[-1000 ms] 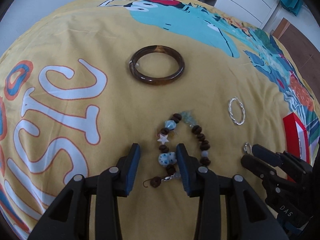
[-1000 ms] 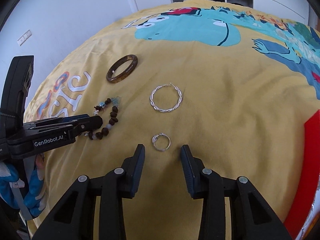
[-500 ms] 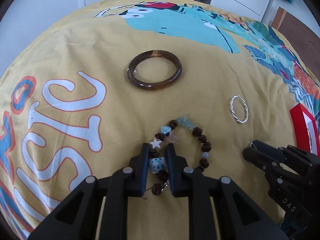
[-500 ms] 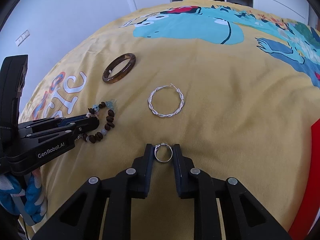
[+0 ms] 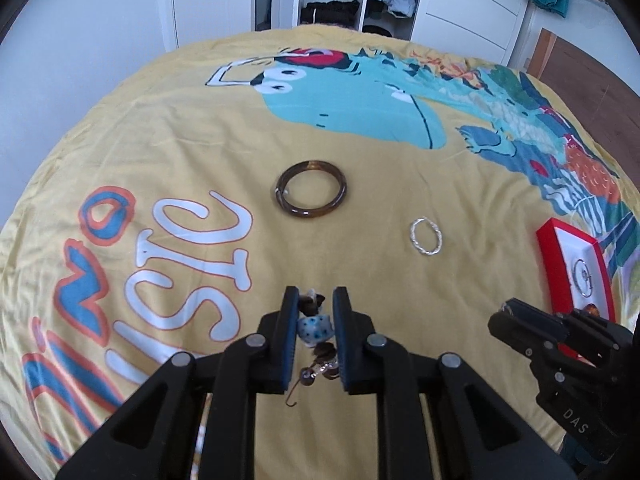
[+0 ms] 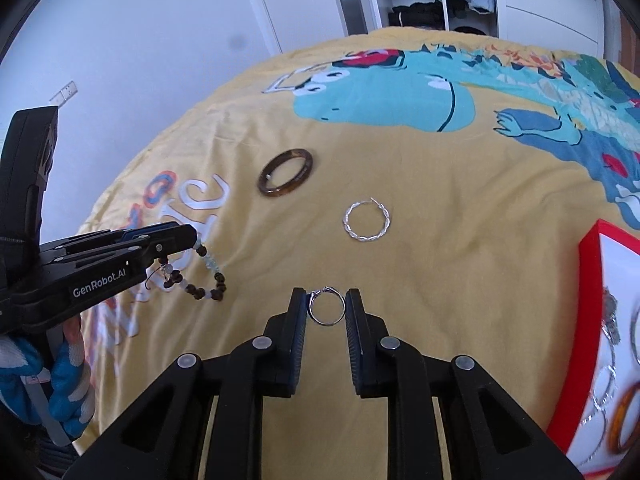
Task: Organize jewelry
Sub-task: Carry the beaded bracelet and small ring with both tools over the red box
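Above yellow bedspread (image 6: 440, 240), right gripper (image 6: 326, 312) pinches small ring (image 6: 325, 310).

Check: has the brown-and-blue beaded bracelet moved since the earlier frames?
Yes. The beaded bracelet now hangs lifted in the left gripper, away from its spot below the brown bangle, which lies unmoved on the yellow bedspread.

A yellow printed bedspread (image 5: 192, 152) carries a brown bangle (image 5: 310, 190), twisted hoop (image 5: 426, 236) and red-rimmed tray (image 5: 554, 276).
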Action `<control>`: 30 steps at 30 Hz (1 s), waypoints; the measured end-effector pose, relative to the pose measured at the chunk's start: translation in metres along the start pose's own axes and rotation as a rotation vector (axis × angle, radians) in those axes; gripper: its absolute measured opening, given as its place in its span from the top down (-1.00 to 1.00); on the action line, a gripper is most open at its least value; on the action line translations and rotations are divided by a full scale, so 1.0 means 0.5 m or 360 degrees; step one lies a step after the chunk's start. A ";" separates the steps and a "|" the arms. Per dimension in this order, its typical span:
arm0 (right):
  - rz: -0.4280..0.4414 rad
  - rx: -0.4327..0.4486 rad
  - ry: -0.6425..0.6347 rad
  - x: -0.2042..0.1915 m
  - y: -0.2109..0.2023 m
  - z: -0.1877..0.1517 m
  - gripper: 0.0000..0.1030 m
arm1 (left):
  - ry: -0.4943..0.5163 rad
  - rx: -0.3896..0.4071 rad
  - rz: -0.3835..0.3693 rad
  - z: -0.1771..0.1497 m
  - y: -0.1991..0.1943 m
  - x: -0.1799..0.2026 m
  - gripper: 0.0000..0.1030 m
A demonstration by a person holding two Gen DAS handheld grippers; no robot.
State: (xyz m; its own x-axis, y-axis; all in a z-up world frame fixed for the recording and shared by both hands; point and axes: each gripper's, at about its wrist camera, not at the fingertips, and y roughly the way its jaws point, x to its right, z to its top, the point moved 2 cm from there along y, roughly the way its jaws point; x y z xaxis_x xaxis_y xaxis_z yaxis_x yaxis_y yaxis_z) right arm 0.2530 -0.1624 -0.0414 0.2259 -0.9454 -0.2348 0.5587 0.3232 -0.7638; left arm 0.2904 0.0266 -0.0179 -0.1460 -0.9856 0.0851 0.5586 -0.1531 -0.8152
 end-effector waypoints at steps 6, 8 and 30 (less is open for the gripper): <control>-0.0006 0.0060 0.0029 0.001 -0.087 -0.031 0.63 | 0.0011 0.0042 -0.0023 -0.012 -0.063 0.028 0.70; -0.0023 0.0080 0.0043 0.016 -0.117 -0.044 0.63 | 0.0031 0.0051 -0.0043 -0.017 -0.079 0.052 0.70; -0.0413 0.0081 0.0356 0.436 -0.299 -0.182 0.63 | 0.0516 -0.0048 -0.0525 -0.065 -0.067 0.599 0.70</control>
State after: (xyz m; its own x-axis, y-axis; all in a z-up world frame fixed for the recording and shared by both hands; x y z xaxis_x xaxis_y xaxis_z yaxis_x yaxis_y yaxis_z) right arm 0.1461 -0.4207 -0.0329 -0.1066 -0.9802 -0.1669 0.6151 0.0669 -0.7856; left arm 0.2013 -0.2609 0.0164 -0.5624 -0.8107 0.1630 0.4163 -0.4478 -0.7913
